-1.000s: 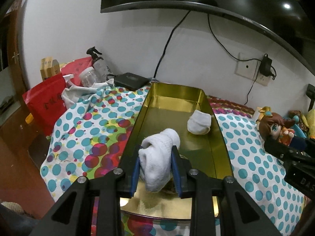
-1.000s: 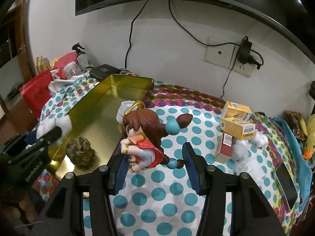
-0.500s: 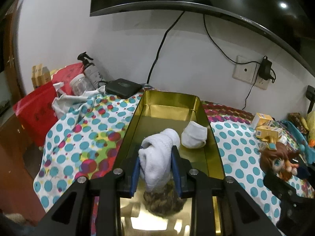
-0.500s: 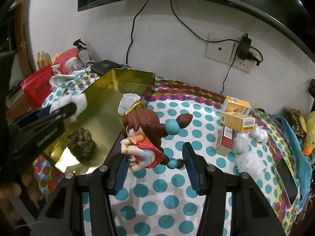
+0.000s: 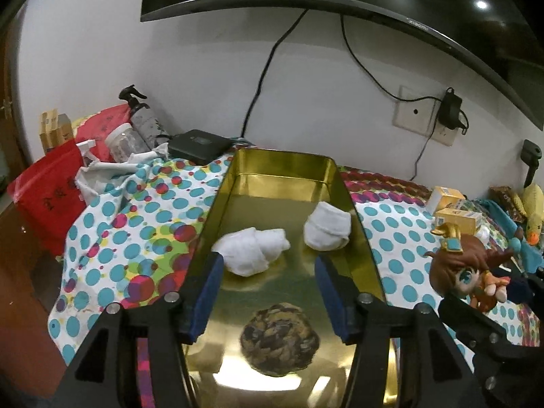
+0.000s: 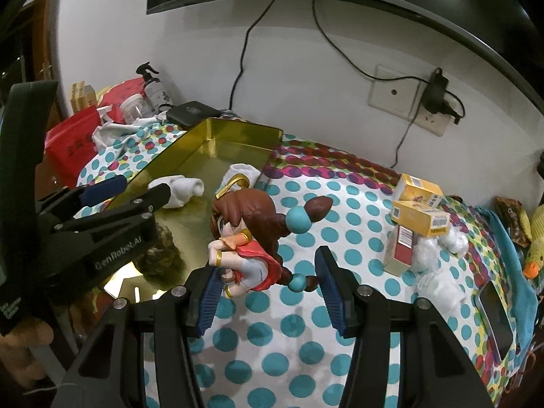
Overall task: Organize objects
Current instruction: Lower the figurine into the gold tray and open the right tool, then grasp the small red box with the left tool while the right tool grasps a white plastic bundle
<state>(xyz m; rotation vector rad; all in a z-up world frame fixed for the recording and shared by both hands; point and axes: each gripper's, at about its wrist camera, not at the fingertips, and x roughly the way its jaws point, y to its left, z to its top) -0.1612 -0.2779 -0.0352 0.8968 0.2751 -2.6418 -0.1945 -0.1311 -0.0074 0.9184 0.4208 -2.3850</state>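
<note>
A gold metal tray (image 5: 238, 173) lies on the polka-dot cloth. In it are a rolled white sock (image 5: 253, 250), a second white sock (image 5: 326, 226) and a brown woven ball (image 5: 278, 338). My left gripper (image 5: 268, 292) is open and empty above the tray, just behind the rolled sock. My right gripper (image 6: 268, 292) holds a brown-haired doll figure (image 6: 248, 238) between its wide-set fingers, near the tray's right rim (image 6: 268, 166). The doll also shows in the left wrist view (image 5: 465, 272).
Yellow boxes (image 6: 420, 216) and white wads (image 6: 452, 241) lie on the cloth to the right, with a phone (image 6: 493, 319) and a yellow duck toy (image 6: 537, 238). A black box (image 5: 199, 144), spray bottle (image 5: 142, 119), jar (image 5: 120, 141) and red bag (image 5: 47, 183) stand at back left.
My left gripper has opened and let the rolled white sock drop into the tray. It has risen and drawn back. My right gripper has carried the doll closer to the tray.
</note>
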